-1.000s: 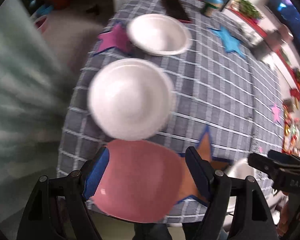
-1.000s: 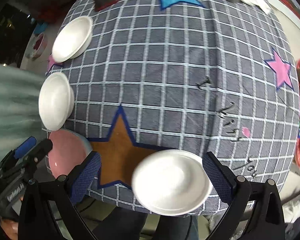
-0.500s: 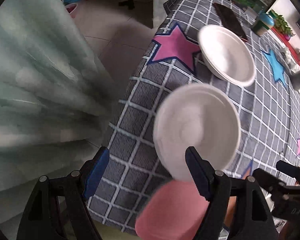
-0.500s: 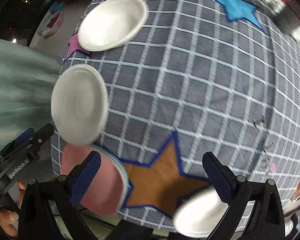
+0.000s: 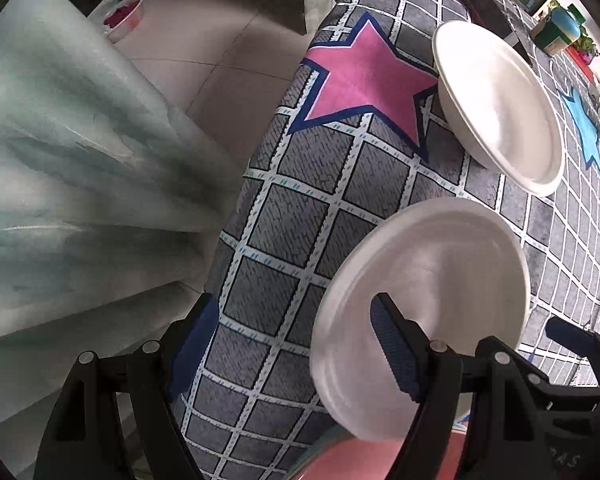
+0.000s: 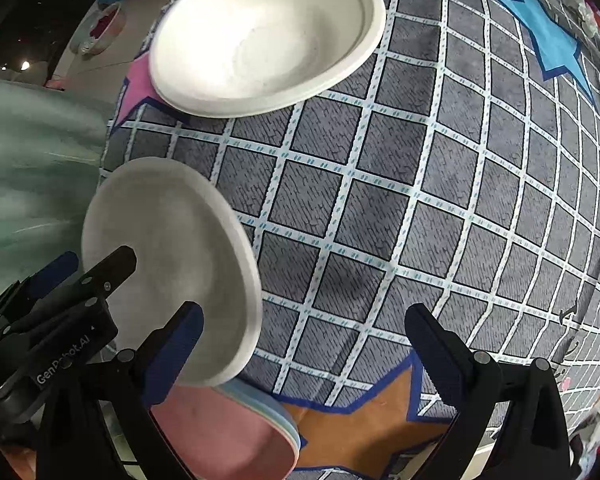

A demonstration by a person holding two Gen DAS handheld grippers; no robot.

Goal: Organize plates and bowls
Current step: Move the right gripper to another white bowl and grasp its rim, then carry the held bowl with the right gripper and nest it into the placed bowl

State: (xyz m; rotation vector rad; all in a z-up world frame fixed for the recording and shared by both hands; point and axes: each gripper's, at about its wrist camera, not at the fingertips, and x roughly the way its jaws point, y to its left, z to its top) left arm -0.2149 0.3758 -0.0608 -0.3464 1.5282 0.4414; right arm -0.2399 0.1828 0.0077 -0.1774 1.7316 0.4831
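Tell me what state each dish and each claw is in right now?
Near white plate: upright on the cloth, between the left gripper's fingers, not pinched.
Far white bowl: upright, empty, partly over the pink star.
Pink plate stack: at the table edge.
Left gripper: open.
Right gripper: open, holding nothing.

Both views are bright and evenly lit, with soft glare on the white bowl [image 6: 260, 36] and a faint shadow under its rim. Fisheye bending curves the tablecloth [image 6: 420, 200] grid hard toward the dark corners. The curtain [image 5: 60, 184] beside the tablecloth looks smeared and soft.
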